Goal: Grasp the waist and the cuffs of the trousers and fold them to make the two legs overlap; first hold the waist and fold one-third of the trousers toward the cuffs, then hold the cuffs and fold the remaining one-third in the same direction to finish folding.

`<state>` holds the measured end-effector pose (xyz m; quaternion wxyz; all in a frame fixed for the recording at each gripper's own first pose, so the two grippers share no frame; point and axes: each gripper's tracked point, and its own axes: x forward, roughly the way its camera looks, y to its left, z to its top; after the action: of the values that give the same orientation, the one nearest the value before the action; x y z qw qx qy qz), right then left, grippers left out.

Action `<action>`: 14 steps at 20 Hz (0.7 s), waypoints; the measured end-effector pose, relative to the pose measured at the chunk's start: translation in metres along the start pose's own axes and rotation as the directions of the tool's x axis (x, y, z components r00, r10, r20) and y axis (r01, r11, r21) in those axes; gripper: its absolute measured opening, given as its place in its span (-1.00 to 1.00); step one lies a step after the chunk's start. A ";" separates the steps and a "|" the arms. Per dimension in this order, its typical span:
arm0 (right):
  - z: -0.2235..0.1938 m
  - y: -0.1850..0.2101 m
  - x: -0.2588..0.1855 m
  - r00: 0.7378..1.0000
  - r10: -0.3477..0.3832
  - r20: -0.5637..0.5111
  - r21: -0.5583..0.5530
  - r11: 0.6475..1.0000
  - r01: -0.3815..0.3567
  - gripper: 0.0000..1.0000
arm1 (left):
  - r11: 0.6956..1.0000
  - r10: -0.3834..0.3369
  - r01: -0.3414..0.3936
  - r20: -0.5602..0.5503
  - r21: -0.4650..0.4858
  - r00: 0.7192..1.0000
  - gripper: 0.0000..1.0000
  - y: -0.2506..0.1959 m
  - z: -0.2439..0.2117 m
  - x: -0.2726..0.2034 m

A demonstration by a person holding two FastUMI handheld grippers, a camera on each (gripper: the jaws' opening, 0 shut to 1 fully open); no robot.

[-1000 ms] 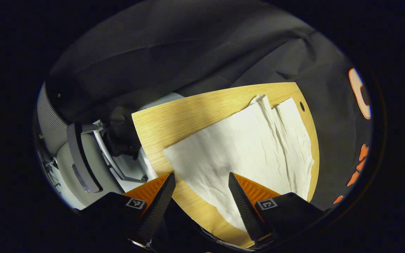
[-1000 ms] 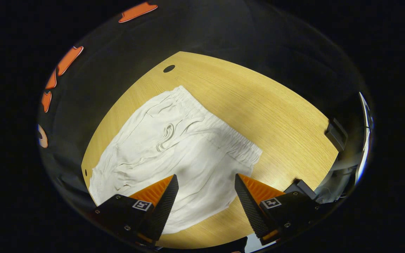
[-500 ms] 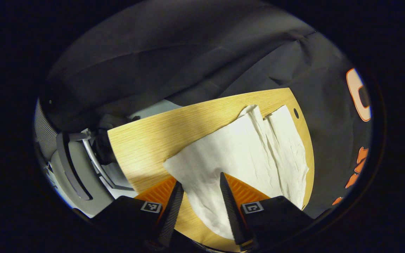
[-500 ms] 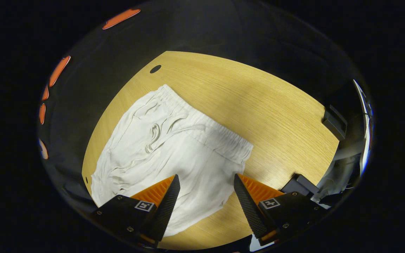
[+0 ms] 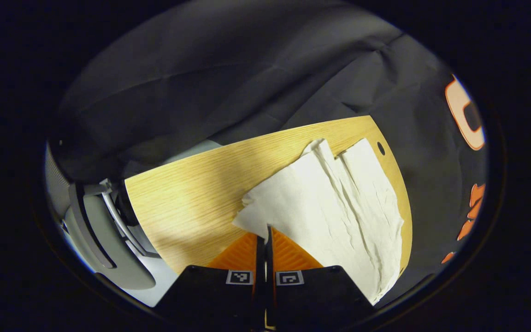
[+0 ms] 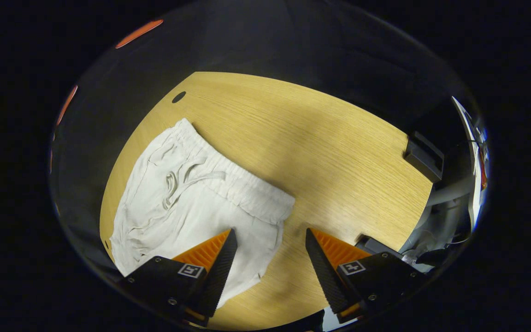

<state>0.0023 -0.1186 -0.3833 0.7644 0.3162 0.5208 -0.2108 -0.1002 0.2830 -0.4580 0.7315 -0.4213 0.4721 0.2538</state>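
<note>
Across the left gripper view first: white wrinkled cloth trousers (image 5: 334, 207) spread on the light wooden table (image 5: 191, 203), running from about six o'clock up toward one o'clock, two cuff ends lying side by side near the far table edge. Left gripper (image 5: 266, 237) with jaws pressed together on a lifted corner of the cloth at six o'clock. Long axis pointing away from the jaws toward one o'clock.

Over to the right gripper view: gathered elastic waistband (image 6: 242, 184) with drawstring, slanting from eleven o'clock down toward four o'clock. Right gripper (image 6: 269, 242) with jaws spread wide, hovering over the near waist corner, nothing between them. Likely next: closing on that corner, waist just ahead at twelve o'clock, well within reach.
</note>
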 end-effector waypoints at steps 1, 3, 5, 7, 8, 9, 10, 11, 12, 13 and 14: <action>0.001 0.001 0.003 1.000 -0.001 0.004 0.003 1.000 0.001 0.78 | 1.000 0.001 -0.001 0.000 0.011 1.000 -0.92 -0.007 0.001 -0.003; 0.002 0.000 0.009 0.999 -0.036 0.006 0.002 0.999 0.036 0.72 | 0.999 -0.004 0.004 0.003 0.031 1.000 -0.94 -0.019 0.007 -0.007; 0.004 0.006 0.012 0.999 -0.050 0.019 -0.024 0.998 0.050 0.68 | 0.998 -0.019 0.018 0.022 0.052 1.000 -0.88 -0.032 0.016 -0.012; 0.006 0.007 0.017 0.997 -0.077 0.028 -0.060 0.995 0.078 0.51 | 0.997 -0.054 0.052 0.031 0.063 0.998 -0.94 -0.051 0.022 -0.019; 0.006 0.008 0.015 0.996 -0.085 0.024 -0.064 0.994 0.086 0.39 | 0.995 -0.060 0.057 0.035 0.079 0.998 -0.91 -0.057 0.025 -0.022; 0.005 0.007 0.017 0.996 -0.091 0.023 -0.058 0.994 0.092 0.01 | 0.993 -0.070 0.065 0.044 0.095 0.997 -0.91 -0.063 0.029 -0.025; 0.004 0.011 0.019 0.998 -0.064 0.012 -0.036 0.997 0.064 -0.13 | 0.992 -0.078 0.073 0.052 0.102 0.996 -0.92 -0.068 0.035 -0.028; 0.005 0.012 0.019 0.999 -0.051 0.015 -0.005 0.999 0.052 -0.67 | 0.991 -0.094 0.088 0.058 0.097 0.994 -0.92 -0.075 0.038 -0.032; 0.007 0.014 0.015 1.000 -0.021 0.020 0.035 0.999 0.021 -0.76 | 0.991 -0.105 0.099 0.060 0.095 0.993 -0.91 -0.081 0.042 -0.034; 0.009 0.018 0.012 1.000 0.015 0.022 0.074 0.997 -0.016 -0.79 | 0.989 -0.117 0.110 0.063 0.098 0.991 -0.91 -0.086 0.045 -0.037; 0.011 0.019 0.006 0.999 0.039 0.024 0.101 0.994 -0.041 -0.82 | 0.987 -0.131 0.124 0.067 0.104 0.989 -0.91 -0.092 0.050 -0.039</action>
<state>0.0241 -0.1130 -0.3808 0.7572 0.3629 0.4943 -0.2252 -0.0222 0.2788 -0.3776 0.7833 -0.4040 0.4288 0.1982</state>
